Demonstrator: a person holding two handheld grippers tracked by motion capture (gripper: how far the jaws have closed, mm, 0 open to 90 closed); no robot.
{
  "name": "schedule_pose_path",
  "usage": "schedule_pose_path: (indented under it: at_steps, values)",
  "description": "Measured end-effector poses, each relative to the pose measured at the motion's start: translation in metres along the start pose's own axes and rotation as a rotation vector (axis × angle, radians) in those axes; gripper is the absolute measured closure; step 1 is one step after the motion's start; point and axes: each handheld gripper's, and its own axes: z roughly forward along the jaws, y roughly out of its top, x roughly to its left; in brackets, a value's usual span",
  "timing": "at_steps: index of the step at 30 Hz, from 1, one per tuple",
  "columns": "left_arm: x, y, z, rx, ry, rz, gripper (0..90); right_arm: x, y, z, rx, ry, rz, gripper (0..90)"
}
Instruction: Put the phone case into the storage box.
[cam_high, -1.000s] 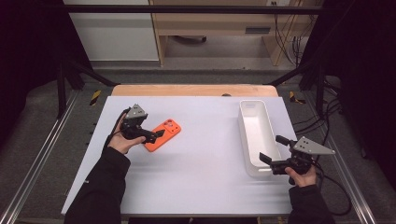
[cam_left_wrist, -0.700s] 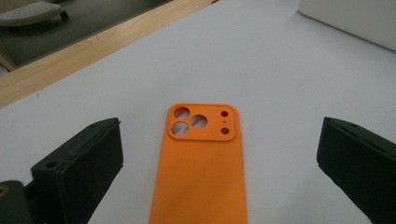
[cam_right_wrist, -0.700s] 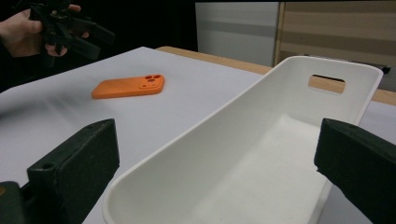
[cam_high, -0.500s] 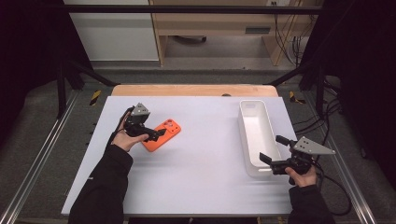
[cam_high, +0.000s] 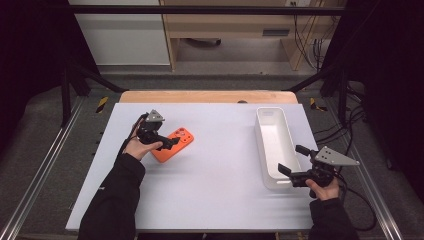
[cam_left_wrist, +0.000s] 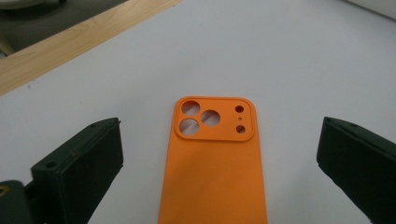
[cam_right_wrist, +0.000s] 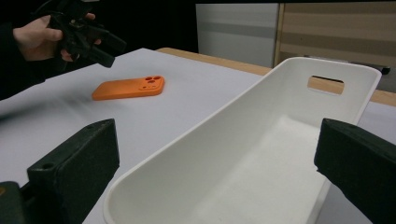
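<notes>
We log an orange phone case (cam_left_wrist: 215, 163) lying flat, camera cut-outs up, in the desk's (cam_high: 220, 190) left half, clear of every edge. Left gripper (cam_high: 167, 144) sits over it, jaws spread, not touching. Right gripper (cam_high: 292, 162), jaws spread, flanks the white bin's (cam_right_wrist: 196, 163) near end by the right edge. Bare desk lies between them.

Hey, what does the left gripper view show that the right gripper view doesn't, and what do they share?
Left gripper view: the left gripper with open jaws on either side of the phone case, camera cutouts close up. Right gripper view: the white bin between the right gripper's open jaws, plus a hand. Shared: the orange phone case and the white table.
</notes>
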Motion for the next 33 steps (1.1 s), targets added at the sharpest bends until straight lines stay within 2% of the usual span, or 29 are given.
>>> schedule_pose_path:
  at_steps: [14,33]
  values:
    - [-0.001,-0.006,0.017,0.07,-0.016,-0.001,0.0,0.0,0.0,-0.001,0.0,0.0,0.004,0.5]
    - [0.0,-0.015,0.032,0.126,-0.033,-0.022,0.0,0.0,0.0,-0.001,0.002,-0.001,0.005,0.5]
